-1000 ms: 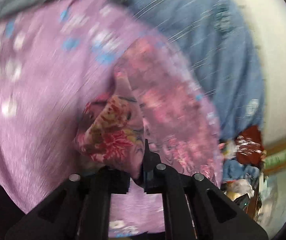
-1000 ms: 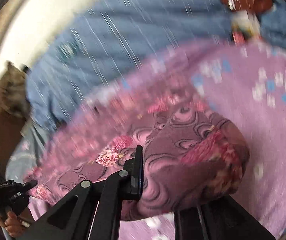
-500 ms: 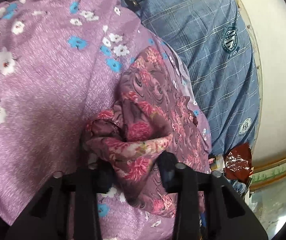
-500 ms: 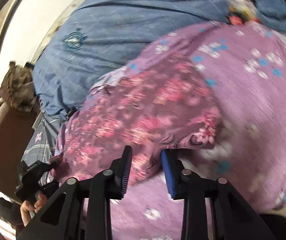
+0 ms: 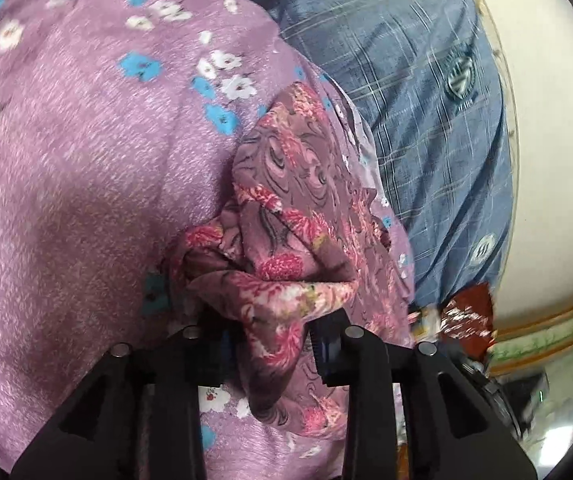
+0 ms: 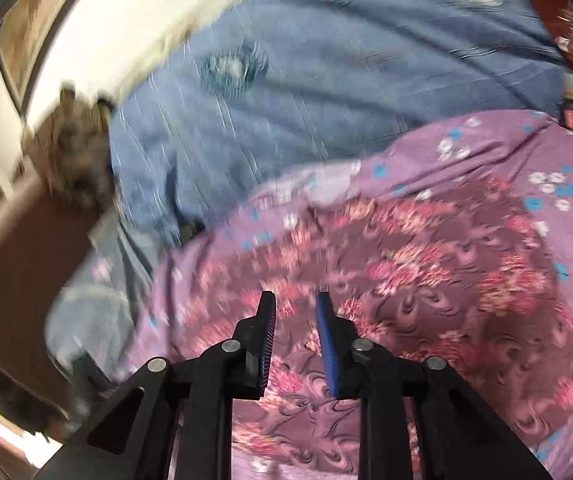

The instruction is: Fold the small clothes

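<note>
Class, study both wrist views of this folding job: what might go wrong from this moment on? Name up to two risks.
1. The left gripper has a bunched corner of the maroon floral cloth between its jaws, which have just been closing; pulling may crease the fold.
2. The right gripper hovers empty, jaws just closing; it might also pinch the purple flowered sheet underneath.

One small garment (image 5: 286, 208), mauve-brown fabric printed with dark swirls and pink-red flower clusters. In the left wrist view it is bunched and creased, a folded corner raised into a peak with loose edges hanging below. In the right wrist view the same garment (image 6: 426, 280) lies spread fairly flat, with minor wrinkles. It rests on a lilac cloth (image 5: 86, 160) bearing white and blue flowers, well within that cloth's edges. The far hem is blurred; garment type cannot be determined.
</note>
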`<action>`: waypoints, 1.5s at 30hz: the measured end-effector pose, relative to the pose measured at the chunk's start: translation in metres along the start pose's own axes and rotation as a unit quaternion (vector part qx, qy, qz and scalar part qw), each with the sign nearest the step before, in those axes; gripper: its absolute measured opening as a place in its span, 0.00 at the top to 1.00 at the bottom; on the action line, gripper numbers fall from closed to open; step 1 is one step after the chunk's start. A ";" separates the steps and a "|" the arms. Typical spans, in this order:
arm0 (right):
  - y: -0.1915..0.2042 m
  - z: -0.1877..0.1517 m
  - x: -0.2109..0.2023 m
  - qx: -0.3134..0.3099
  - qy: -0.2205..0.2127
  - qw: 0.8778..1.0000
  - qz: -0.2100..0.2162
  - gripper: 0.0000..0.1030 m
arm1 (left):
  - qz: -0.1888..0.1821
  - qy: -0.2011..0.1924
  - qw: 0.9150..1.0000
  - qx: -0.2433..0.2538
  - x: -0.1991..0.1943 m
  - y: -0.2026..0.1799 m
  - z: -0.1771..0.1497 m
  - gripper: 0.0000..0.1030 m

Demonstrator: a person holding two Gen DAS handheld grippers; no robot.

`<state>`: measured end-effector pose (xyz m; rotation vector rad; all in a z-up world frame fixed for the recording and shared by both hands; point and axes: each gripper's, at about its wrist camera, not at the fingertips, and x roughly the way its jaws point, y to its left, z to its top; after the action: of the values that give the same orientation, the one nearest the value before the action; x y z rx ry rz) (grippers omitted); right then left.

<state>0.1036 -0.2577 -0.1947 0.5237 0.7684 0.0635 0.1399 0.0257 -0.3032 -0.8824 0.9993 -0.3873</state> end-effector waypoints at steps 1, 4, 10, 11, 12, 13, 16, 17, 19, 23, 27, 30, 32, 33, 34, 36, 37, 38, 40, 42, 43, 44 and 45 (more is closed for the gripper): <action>-0.006 -0.003 0.016 0.013 0.013 1.000 -0.007 0.87 | 0.004 -0.004 1.000 0.012 -0.001 -0.004 0.000 0.84; -0.026 -0.015 0.066 0.033 0.065 0.997 -0.019 0.95 | 0.003 -0.012 0.999 0.041 -0.007 -0.014 0.001 0.89; -0.055 -0.018 0.060 0.075 0.072 0.994 0.040 1.00 | 0.006 -0.028 0.994 0.106 -0.022 -0.050 0.000 0.92; -0.062 -0.018 0.053 0.085 0.067 0.993 0.048 0.95 | 0.005 -0.032 0.992 0.121 -0.026 -0.061 -0.001 0.92; -0.068 -0.017 0.045 0.093 0.061 0.992 0.051 0.92 | 0.004 -0.038 0.989 0.144 -0.030 -0.076 -0.005 0.92; -0.075 -0.015 0.036 0.101 0.054 0.992 0.055 0.92 | 0.007 -0.041 0.986 0.163 -0.033 -0.089 -0.009 0.92; -0.099 -0.006 0.002 0.121 0.012 0.990 0.068 0.92 | 0.011 -0.044 0.974 0.222 -0.035 -0.133 -0.026 0.92; -0.110 -0.002 -0.014 0.128 -0.008 0.990 0.067 0.92 | 0.014 -0.043 0.969 0.244 -0.033 -0.150 -0.033 0.92; -0.130 0.004 -0.035 0.139 -0.037 0.988 0.063 0.92 | 0.015 -0.036 0.959 0.280 -0.025 -0.180 -0.048 0.92; -0.186 0.007 -0.082 0.181 -0.096 0.978 0.050 0.92 | 0.019 0.000 0.932 0.362 0.011 -0.248 -0.096 0.92; -0.233 0.004 -0.110 0.231 -0.132 0.963 0.038 0.92 | 0.015 0.054 0.904 0.423 0.069 -0.294 -0.153 0.92; -0.261 0.004 -0.125 0.254 -0.157 0.954 0.017 0.92 | 0.021 0.113 0.889 0.443 0.124 -0.305 -0.196 0.91; -0.272 0.005 -0.130 0.263 -0.158 0.952 0.011 0.88 | 0.045 0.153 0.881 0.446 0.150 -0.297 -0.214 0.88; -0.275 0.006 -0.129 0.269 -0.155 0.951 0.010 0.78 | 0.054 0.169 0.882 0.436 0.157 -0.289 -0.215 0.87; -0.278 0.006 -0.128 0.276 -0.151 0.949 0.014 0.68 | 0.053 0.190 0.886 0.420 0.160 -0.280 -0.213 0.81; -0.281 0.005 -0.126 0.290 -0.150 0.945 0.033 0.49 | 0.041 0.213 0.896 0.387 0.149 -0.267 -0.200 0.70; -0.279 0.006 -0.125 0.285 -0.153 0.946 0.038 0.49 | 0.036 0.210 0.900 0.381 0.139 -0.264 -0.194 0.63; -0.273 0.008 -0.125 0.273 -0.154 0.949 0.034 0.49 | 0.029 0.198 0.903 0.380 0.125 -0.262 -0.187 0.57; -0.260 0.011 -0.124 0.242 -0.148 0.958 0.044 0.50 | 0.021 0.168 0.904 0.393 0.100 -0.261 -0.178 0.51; -0.238 0.014 -0.116 0.199 -0.133 0.968 0.070 0.62 | 0.029 0.120 0.903 0.412 0.073 -0.254 -0.166 0.45; -0.223 0.015 -0.113 0.172 -0.127 0.974 0.078 0.65 | 0.046 0.097 0.901 0.420 0.065 -0.251 -0.159 0.43; -0.211 0.015 -0.110 0.148 -0.123 0.978 0.084 0.68 | 0.067 0.084 0.900 0.422 0.063 -0.246 -0.152 0.43; -0.193 0.014 -0.106 0.112 -0.115 0.983 0.094 0.72 | 0.090 0.078 0.900 0.420 0.064 -0.239 -0.147 0.43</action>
<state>0.0107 -0.4570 -0.2094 0.8023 0.5011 0.0906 0.0714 -0.2277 -0.1864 0.0258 0.9206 -0.6689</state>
